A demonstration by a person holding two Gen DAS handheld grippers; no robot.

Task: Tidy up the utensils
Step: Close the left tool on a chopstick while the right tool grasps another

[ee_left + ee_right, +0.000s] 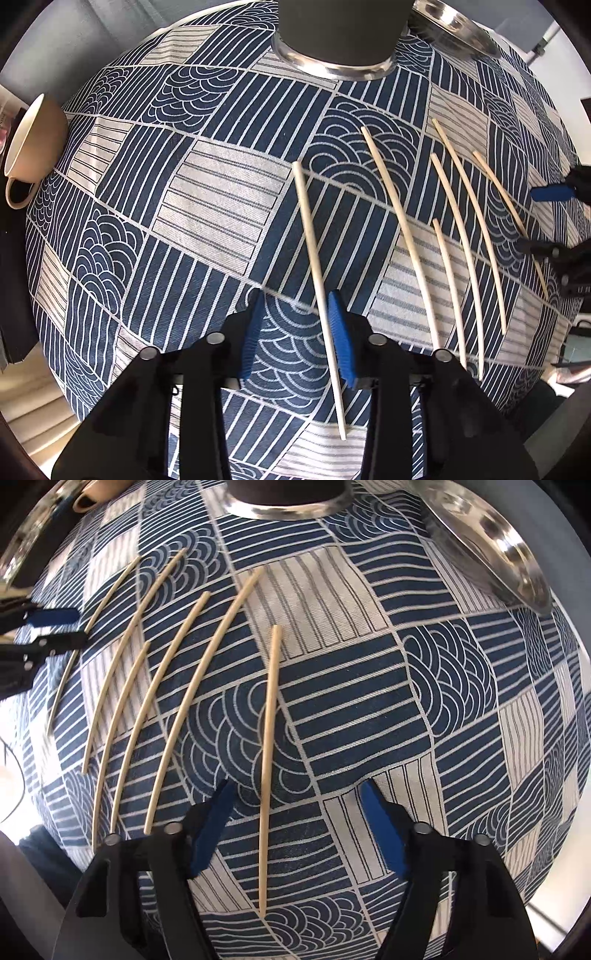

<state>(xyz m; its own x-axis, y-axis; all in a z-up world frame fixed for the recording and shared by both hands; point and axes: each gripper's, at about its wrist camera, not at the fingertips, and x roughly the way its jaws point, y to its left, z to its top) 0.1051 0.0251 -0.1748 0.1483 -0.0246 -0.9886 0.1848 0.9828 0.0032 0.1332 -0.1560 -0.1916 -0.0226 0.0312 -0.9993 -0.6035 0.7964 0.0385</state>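
Observation:
Several pale wooden chopsticks lie side by side on a blue-and-white patterned tablecloth (207, 206). In the left wrist view the leftmost chopstick (314, 258) runs between my left gripper's (297, 332) blue pads. It lies against the right pad, with a clear gap to the left pad. In the right wrist view the rightmost chopstick (267, 738) lies between the wide-apart pads of my right gripper (299, 827), touching neither. Both grippers point down at the cloth. The other chopsticks (454, 236) (166, 686) lie between the two grippers.
A dark cylindrical holder (340, 37) (288, 494) with a metal base stands at the far side. Beside it sits a steel plate (458, 29) (491, 546). A beige mug (33, 140) stands at the table's left edge.

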